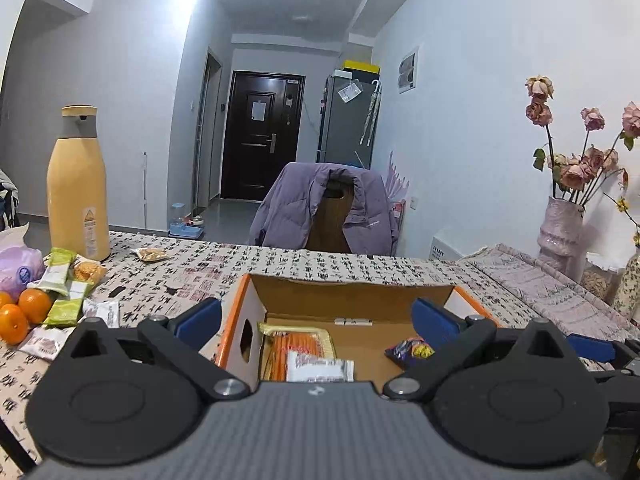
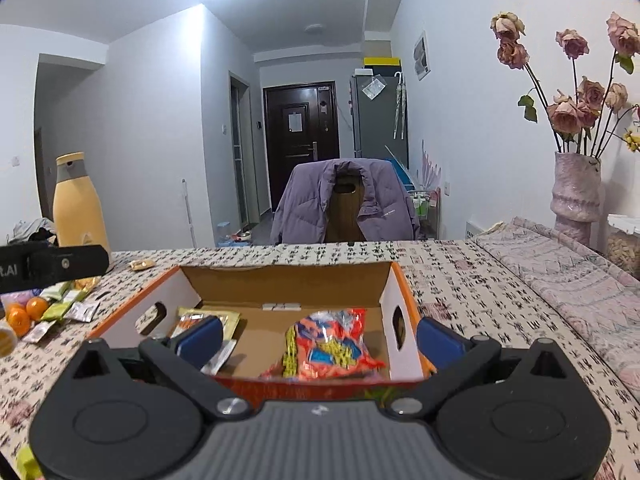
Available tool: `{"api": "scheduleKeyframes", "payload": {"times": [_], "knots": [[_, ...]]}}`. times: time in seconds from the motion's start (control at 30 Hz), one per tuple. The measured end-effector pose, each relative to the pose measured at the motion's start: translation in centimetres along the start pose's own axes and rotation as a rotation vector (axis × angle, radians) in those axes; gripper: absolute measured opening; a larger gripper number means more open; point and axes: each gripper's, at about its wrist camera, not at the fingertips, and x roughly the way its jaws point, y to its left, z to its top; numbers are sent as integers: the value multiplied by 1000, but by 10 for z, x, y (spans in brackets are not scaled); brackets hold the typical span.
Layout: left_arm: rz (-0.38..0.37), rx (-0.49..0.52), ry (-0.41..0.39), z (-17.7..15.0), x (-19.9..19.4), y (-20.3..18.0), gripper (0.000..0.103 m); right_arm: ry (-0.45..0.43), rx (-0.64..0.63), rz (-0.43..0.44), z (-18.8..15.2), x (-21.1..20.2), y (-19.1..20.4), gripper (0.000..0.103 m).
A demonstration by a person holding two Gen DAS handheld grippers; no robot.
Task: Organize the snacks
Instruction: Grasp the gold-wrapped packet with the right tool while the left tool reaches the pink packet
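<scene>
An open cardboard box [image 1: 352, 292] [image 2: 288, 280] with orange edges sits on the patterned tablecloth. Inside lie a gold pack of orange sticks [image 1: 298, 346] [image 2: 208, 318], a white packet [image 1: 320, 372], and a red and blue snack bag [image 2: 330, 346] [image 1: 410, 350]. My left gripper [image 1: 316, 316] hovers over the box's near side, open and empty. My right gripper [image 2: 318, 338] is open too, its fingers straddling the box's right half above the red bag. Loose green and white snack packs [image 1: 64, 296] [image 2: 60, 308] lie at the table's left.
Oranges [image 1: 24, 312] [image 2: 24, 314] and a purple bag [image 1: 18, 268] sit by the loose packs. A tall yellow bottle [image 1: 78, 184] [image 2: 78, 208] stands at back left, a small snack [image 1: 151, 254] near it. A vase of dried roses [image 2: 576, 192] stands right; a jacket-draped chair [image 1: 328, 208] behind.
</scene>
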Motion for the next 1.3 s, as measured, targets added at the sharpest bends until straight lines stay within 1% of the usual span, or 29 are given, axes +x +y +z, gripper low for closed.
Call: {"api": "scheduleKeyframes", "payload": {"times": [0.2,0.47,0.77,0.93,1.07,1.13,1.3], "knots": [[1,13,18,-14,-22,4,103,28,-7,11,-18,-22,1,103],[-4,27,59,-42,-50,16,103,76,-24,39,-45,-46,8,103],[-5,32,121,-73,-70,30,103,166,-30,96,-76,-61,26,103],[-4,14,167,-85,-71,39,103,210,-29,114,-85,-56,36,103],[-15,6,177,-90,-73,42,103,223,-13,110,-84,-48,40,103],[-18,7,181,-92,-73,43,103,230,-6,106,-85,-43,42,103],[-22,-1,190,-95,-73,46,103,279,11,70,-94,-31,42,102]]}}
